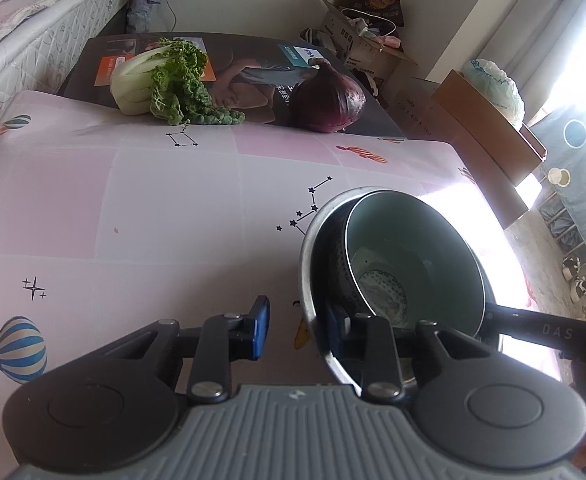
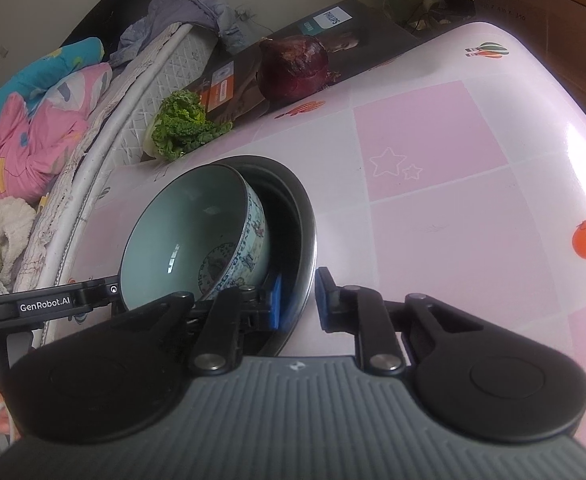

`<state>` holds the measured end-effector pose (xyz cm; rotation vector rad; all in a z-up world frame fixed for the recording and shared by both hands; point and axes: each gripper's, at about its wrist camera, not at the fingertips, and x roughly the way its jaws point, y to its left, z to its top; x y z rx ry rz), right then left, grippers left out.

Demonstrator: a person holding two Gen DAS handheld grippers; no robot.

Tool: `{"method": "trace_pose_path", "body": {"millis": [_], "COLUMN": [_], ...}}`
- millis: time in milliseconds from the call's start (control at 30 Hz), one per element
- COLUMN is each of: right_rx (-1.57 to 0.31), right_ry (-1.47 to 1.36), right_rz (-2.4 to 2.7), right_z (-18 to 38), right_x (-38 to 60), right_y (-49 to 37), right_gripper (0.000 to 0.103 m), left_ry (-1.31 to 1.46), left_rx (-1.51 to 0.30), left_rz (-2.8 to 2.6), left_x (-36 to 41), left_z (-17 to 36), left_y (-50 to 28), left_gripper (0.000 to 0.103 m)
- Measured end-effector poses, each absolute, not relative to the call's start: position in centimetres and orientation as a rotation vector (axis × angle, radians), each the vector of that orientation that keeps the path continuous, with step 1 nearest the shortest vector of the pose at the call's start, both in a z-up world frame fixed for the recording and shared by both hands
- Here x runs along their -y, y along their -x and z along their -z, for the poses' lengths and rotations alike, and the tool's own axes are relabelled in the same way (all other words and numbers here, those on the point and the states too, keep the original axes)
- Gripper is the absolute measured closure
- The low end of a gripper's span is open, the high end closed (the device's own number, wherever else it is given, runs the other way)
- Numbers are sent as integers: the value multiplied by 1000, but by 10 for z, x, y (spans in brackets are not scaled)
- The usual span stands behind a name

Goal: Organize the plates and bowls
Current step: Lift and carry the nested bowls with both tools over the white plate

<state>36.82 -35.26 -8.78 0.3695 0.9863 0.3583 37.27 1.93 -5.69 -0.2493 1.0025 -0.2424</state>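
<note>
Two handheld grippers meet at a metal basin on a table covered in a pink checked cloth with balloon prints. A pale green bowl with a blue-patterned outside sits tilted inside the basin, leaning against its wall.

In the left wrist view, the left gripper straddles the basin's near rim, its jaws spread, one blue pad outside on the cloth and the other finger down inside the basin beside the bowl. The gap is wide and neither pad presses the rim.

In the right wrist view, the right gripper likewise brackets the basin's rim from the opposite side, one pad inside and one outside, jaws apart with daylight on both sides of the metal. The other gripper's black arm reaches in at the bowl's far edge.

Farther back, at the table's far edge, a head of leafy greens and a red onion rest on a dark printed box. A mattress with crumpled bedding runs along the table's side.
</note>
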Motion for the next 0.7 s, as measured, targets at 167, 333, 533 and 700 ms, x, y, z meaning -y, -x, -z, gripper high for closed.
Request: {"method": "trace_pose_path", "body": {"millis": [167, 333, 533, 700], "right_rx": [-990, -987, -981, -981], "right_ry": [-387, -405, -386, -389], "right_rz": [-365, -376, -379, -379], "right_z": [93, 94, 92, 91], "right_x": [349, 351, 350, 349], "right_y": [-371, -370, -369, -369], "right_gripper": [90, 90, 90, 90], "left_ry": [234, 205, 194, 191], "left_rx": [-994, -982, -982, -984], "left_rz": [251, 244, 232, 227], "left_x": [-15, -8, -6, -5], "left_z": [57, 55, 54, 54], "left_y": [-373, -372, -372, -371], "left_gripper": [83, 90, 90, 90]}}
